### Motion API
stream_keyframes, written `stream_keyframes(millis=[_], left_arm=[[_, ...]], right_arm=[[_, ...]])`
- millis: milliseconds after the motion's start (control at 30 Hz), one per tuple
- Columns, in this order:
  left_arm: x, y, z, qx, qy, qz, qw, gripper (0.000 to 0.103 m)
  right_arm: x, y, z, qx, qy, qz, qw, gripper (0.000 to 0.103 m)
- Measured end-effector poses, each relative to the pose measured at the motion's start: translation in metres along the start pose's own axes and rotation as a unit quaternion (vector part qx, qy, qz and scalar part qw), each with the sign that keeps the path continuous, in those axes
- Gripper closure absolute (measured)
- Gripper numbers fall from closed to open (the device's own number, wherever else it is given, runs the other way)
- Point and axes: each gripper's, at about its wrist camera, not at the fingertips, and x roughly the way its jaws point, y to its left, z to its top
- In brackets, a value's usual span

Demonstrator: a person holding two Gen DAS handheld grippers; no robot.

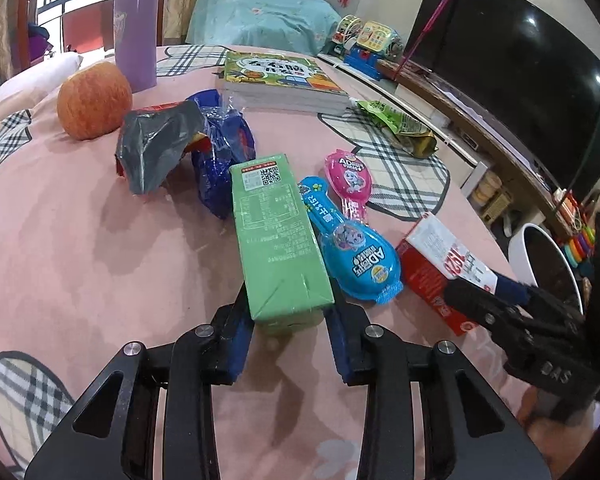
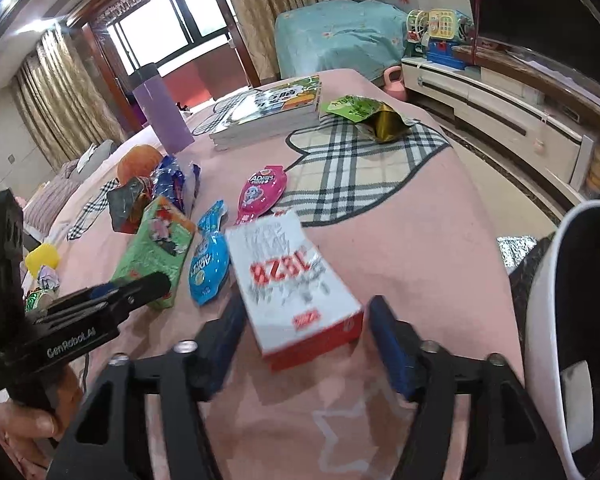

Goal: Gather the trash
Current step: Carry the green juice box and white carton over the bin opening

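On the pink bedcover lie a green carton [image 1: 278, 236], a blue candy pack [image 1: 350, 246], a pink candy pack [image 1: 349, 178], a red-and-white box [image 1: 440, 268], a grey and a blue crumpled wrapper [image 1: 220, 140] and a green snack bag [image 1: 396, 122]. My left gripper [image 1: 290, 316] is open, its fingers on either side of the carton's near end. My right gripper [image 2: 306, 326] is open around the near end of the red-and-white box [image 2: 296, 280]. A white trash bin [image 2: 572, 320] stands to the right of the bed.
An orange fruit [image 1: 94, 98], a purple tumbler [image 1: 136, 28] and a stack of books [image 1: 280, 80] sit at the far side of the bed. A TV [image 1: 512, 52] on a low cabinet runs along the right wall.
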Motion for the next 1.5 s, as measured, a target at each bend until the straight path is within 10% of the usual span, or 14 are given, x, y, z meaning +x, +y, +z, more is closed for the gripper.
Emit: stream_keyframes(millis=[433, 1500], left_arm=[[-0.038, -0.022, -0.027, 0.030, -0.006, -0.051, 0.9983, 0.072], [-0.086, -0.154, -0.051, 0.139, -0.026, -0.147, 0.9789, 0.072]], right_arm=[[-0.006, 0.008, -0.009, -0.015, 0.005, -0.016, 1.000, 0.047], [-0.167, -0.067, -0.073, 0.114, -0.124, -0.077, 0.983, 0.049]])
